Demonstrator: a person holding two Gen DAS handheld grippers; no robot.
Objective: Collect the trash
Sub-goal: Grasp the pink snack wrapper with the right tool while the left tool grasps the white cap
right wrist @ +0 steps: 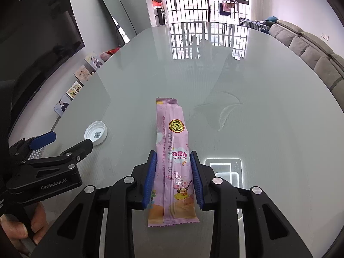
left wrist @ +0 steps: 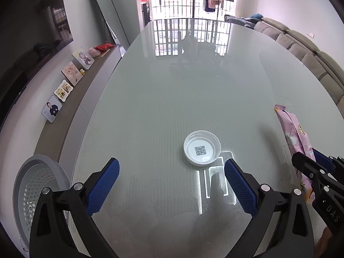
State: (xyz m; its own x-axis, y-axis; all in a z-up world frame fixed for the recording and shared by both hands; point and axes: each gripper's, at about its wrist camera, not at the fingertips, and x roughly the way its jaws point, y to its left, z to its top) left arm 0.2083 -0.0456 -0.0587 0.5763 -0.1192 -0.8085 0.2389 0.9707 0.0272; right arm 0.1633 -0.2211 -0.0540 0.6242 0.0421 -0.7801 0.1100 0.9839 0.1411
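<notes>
You are working at a long, glossy pale-grey glass surface (left wrist: 172,99) in a living room, with a barred window at the far end, a grey sofa along one side and a low sideboard of framed photos along the other. Your right gripper (right wrist: 173,178) has its jaws set on either side of the long pink printed snack wrapper (right wrist: 172,142), the blue pads touching or all but touching its two long edges near the end closest to you; it looks clamped on the wrapper, though the packet appears to lie flat on the surface, so I judge the lift has not begun. Your left gripper (left wrist: 172,185) hovers with its jaws wide apart and nothing between them, aimed at the small white round plastic bottle cap (left wrist: 202,149) that sits upside down on the glass just ahead of the pads, a printed code visible inside it. The grey perforated plastic waste basket (left wrist: 32,189) stands below the surface edge on your left, near that gripper; what it holds cannot be seen from here. A crumpled scrap of clear film (right wrist: 223,109) also lies on the glass beyond the wrapper, to its right. So, as far as can be seen, nothing on the surface has yet been binned: the wrapper is in hand, while the cap and the film are left to collect.
</notes>
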